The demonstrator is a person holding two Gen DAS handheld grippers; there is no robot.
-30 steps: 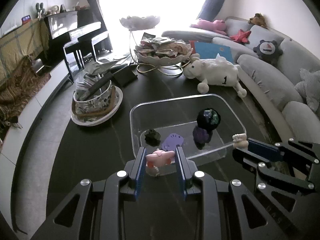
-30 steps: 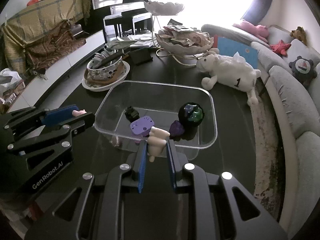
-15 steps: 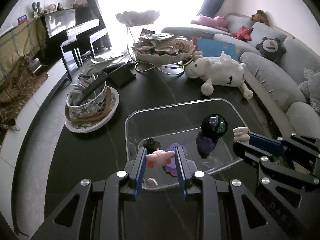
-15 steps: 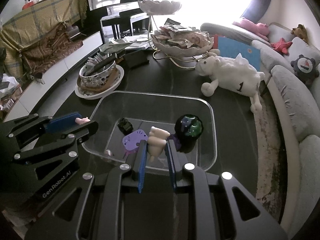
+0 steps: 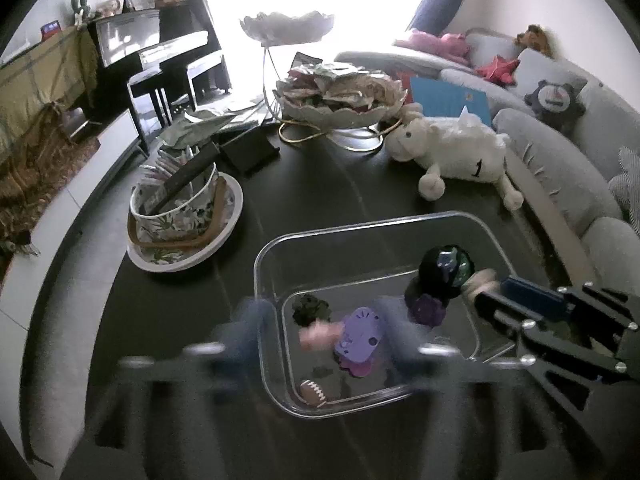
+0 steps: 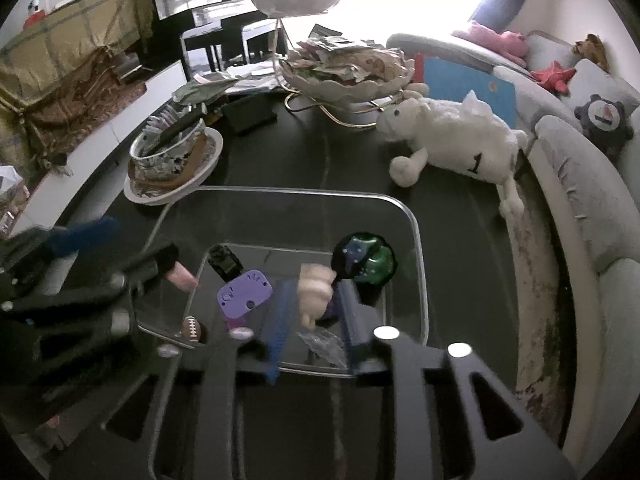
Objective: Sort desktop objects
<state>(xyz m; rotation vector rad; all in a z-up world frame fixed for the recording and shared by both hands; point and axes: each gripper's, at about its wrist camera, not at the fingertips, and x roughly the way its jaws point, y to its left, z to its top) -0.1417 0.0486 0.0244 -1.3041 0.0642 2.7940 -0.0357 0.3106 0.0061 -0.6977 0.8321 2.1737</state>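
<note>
A clear plastic bin (image 5: 360, 224) (image 6: 416, 240) sits on the dark table. It holds a dark ball (image 5: 446, 268) (image 6: 366, 258), a purple tag (image 5: 360, 338) (image 6: 244, 294), a small football (image 5: 312, 392) (image 6: 192, 328) and a dark green toy (image 5: 310, 308). My left gripper (image 5: 320, 336) is blurred, its fingers spread wide apart over the bin, and the pink toy (image 5: 318, 334) (image 6: 182, 276) sits loose between them. My right gripper (image 6: 316, 304) is shut on a cream toy (image 6: 314, 290) (image 5: 480, 280) over the bin.
A floral bowl on a plate (image 5: 180, 216) stands left of the bin. A white plush sheep (image 5: 452, 152) lies at the back right. A tiered dish of papers (image 5: 340, 96) stands behind. A grey sofa (image 5: 560, 152) runs along the right.
Both grippers have moved forward over the bin. The left gripper's fingers have spread apart and let go of the pink toy. The right still holds the cream toy.
</note>
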